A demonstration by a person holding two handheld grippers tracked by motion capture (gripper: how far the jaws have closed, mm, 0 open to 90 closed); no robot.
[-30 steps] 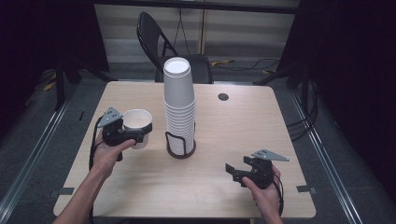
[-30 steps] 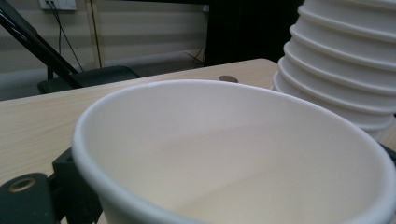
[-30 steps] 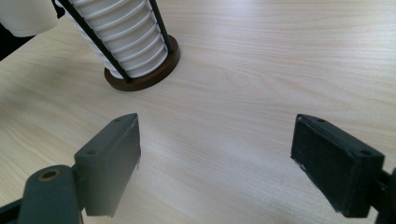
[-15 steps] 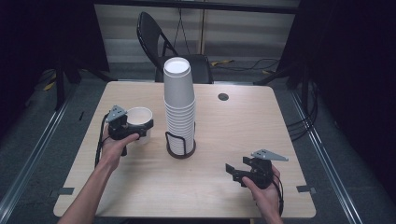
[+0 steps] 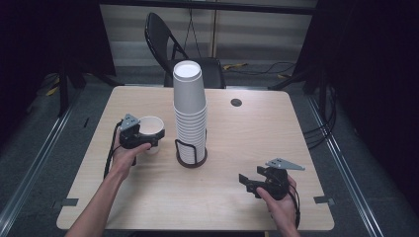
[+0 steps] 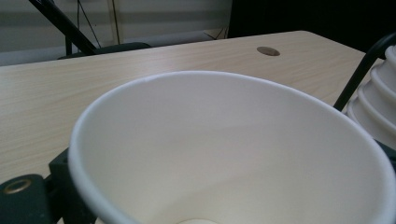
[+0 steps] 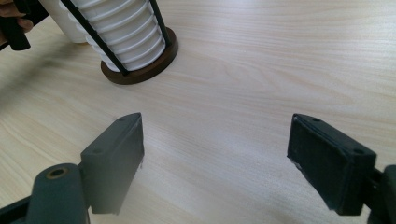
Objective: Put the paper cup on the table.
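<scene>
A white paper cup (image 5: 151, 127) is grasped by the left gripper (image 5: 144, 139), left of the cup stack (image 5: 189, 111); its jaws are largely hidden. The right gripper (image 5: 247, 181) is held released, near right.

No legible text, seemingly.

Black chair (image 5: 168, 44) (folding) behind the table (image 5: 276, 128).
</scene>
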